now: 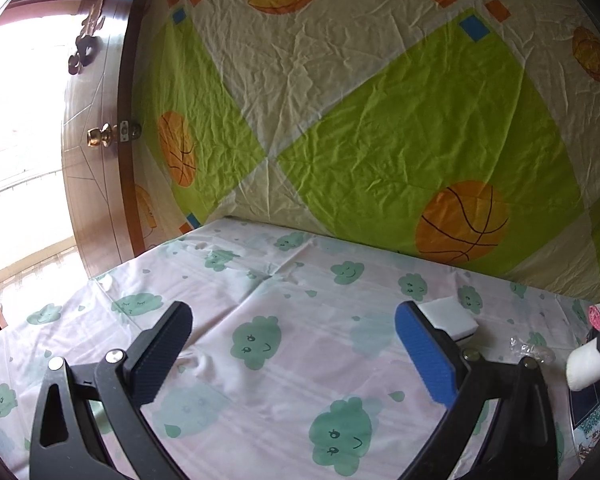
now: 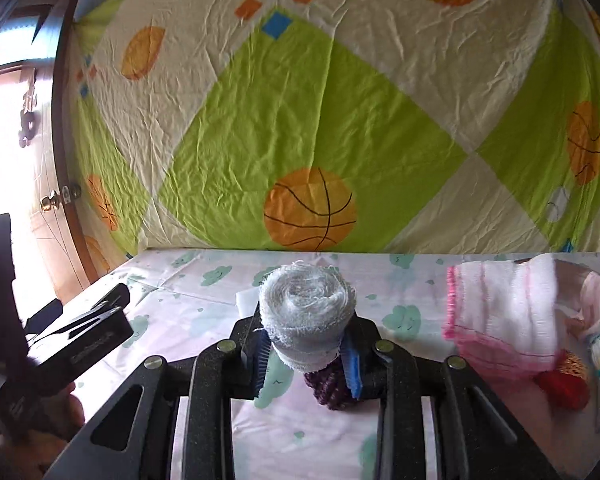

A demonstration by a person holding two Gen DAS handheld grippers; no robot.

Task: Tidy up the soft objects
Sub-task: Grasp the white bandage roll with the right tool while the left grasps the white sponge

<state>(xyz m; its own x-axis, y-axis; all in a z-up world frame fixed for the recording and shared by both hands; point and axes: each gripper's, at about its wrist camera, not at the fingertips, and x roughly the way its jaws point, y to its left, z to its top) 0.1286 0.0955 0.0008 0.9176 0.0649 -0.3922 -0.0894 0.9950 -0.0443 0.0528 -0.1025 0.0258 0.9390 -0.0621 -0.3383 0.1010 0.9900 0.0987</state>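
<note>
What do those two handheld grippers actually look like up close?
Both are black plastic frames with triangular cut-outs and round silver bolts at the joints. The left gripper has long flat fingers with ribbed pads, one dark navy, the other bright blue. The right gripper has the same speckled black frame and blue ribbed pads.

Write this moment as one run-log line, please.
left hand-held gripper: open, empty, over tablecloth | right hand-held gripper: shut on rolled white towel | white sponge: on tablecloth
</note>
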